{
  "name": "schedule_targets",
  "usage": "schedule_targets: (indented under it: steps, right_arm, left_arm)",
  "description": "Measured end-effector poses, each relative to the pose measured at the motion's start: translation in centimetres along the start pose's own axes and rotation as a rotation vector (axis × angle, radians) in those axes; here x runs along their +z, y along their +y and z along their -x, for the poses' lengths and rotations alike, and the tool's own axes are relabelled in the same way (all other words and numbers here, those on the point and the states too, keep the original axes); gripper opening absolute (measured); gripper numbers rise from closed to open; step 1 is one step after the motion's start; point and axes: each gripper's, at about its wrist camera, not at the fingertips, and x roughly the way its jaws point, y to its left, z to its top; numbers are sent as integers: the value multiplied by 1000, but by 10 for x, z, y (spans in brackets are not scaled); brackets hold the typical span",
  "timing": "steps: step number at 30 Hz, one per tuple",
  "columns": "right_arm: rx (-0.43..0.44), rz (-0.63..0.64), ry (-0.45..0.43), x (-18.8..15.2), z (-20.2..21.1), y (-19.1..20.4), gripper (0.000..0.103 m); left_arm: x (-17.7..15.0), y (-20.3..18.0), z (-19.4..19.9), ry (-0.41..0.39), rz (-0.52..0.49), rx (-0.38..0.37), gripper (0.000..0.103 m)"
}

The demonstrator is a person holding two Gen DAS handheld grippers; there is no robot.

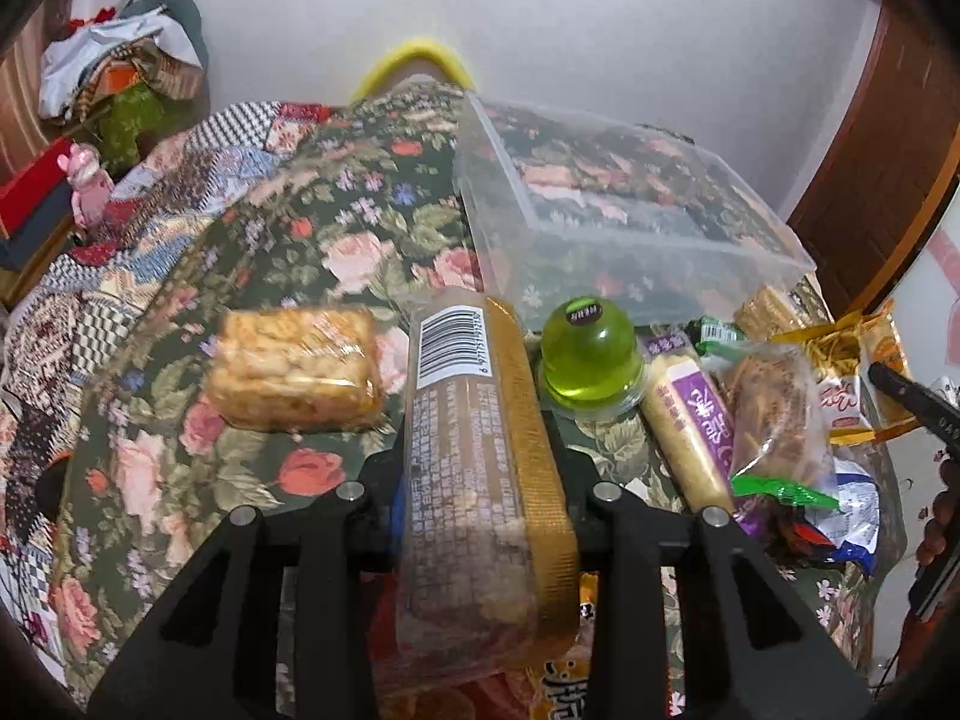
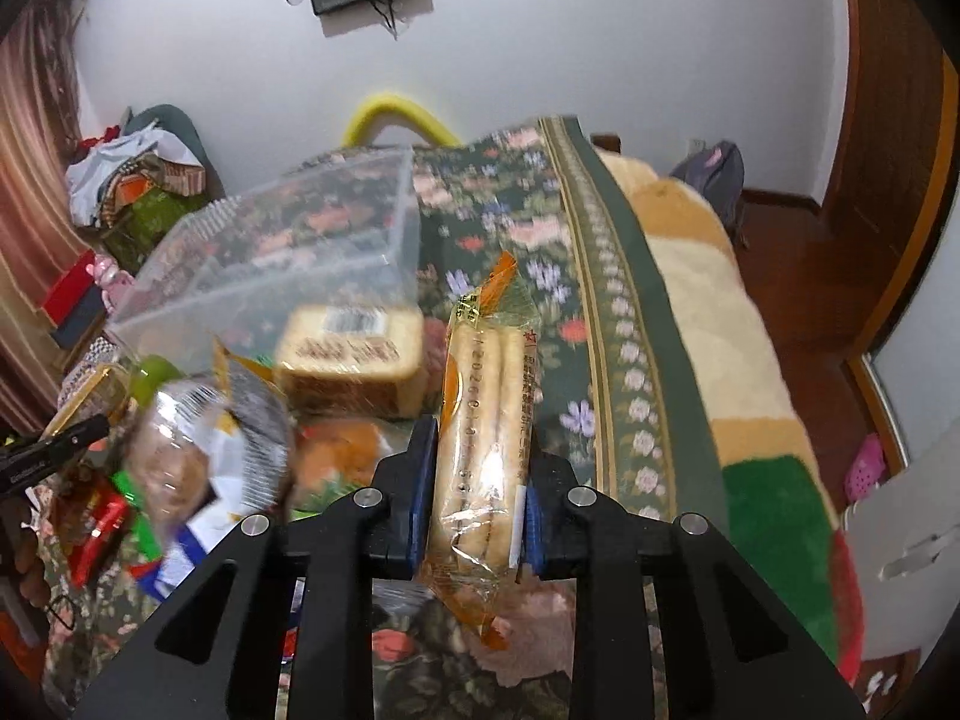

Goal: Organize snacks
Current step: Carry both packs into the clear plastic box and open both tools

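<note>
My left gripper [image 1: 480, 480] is shut on a long brown snack packet with a barcode [image 1: 474, 450], held above the floral cloth. My right gripper [image 2: 477, 474] is shut on a clear packet of pale bread sticks with orange ends [image 2: 486, 438]. A clear plastic bin [image 1: 606, 210] stands on the cloth ahead; it also shows in the right wrist view [image 2: 288, 246]. Loose snacks lie before it: a puffed rice block [image 1: 297, 378], a green jelly cup [image 1: 588, 360], a purple-labelled stick [image 1: 690, 426] and a wrapped toast slice [image 2: 351, 366].
A pile of wrapped snacks [image 1: 798, 438] lies at the right of the cloth, also in the right wrist view [image 2: 198, 450]. Clutter and clothes [image 1: 120, 72] sit at the far left. A blanket [image 2: 738, 360] hangs at the right edge. A wooden door [image 1: 888, 138] is at the right.
</note>
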Motion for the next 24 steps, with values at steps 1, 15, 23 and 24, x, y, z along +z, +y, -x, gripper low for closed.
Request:
schedule_targets:
  steps: [1,15,23,24]
  right_arm:
    - [4,2,-9,3,3,1,22]
    - [79,35,-128,42,24,29,22]
    - [117,70,-164,63,16,52,22]
    - [121,75,-166,65,15,55,22]
  left_arm:
    - [2,0,4,-7,-2,1,35]
    - [51,-21,54,-155,-40,-24,35]
    - [88,-50,52,-205,-92,-51,35]
    - [93,-52,50,-206,-95,-55,35]
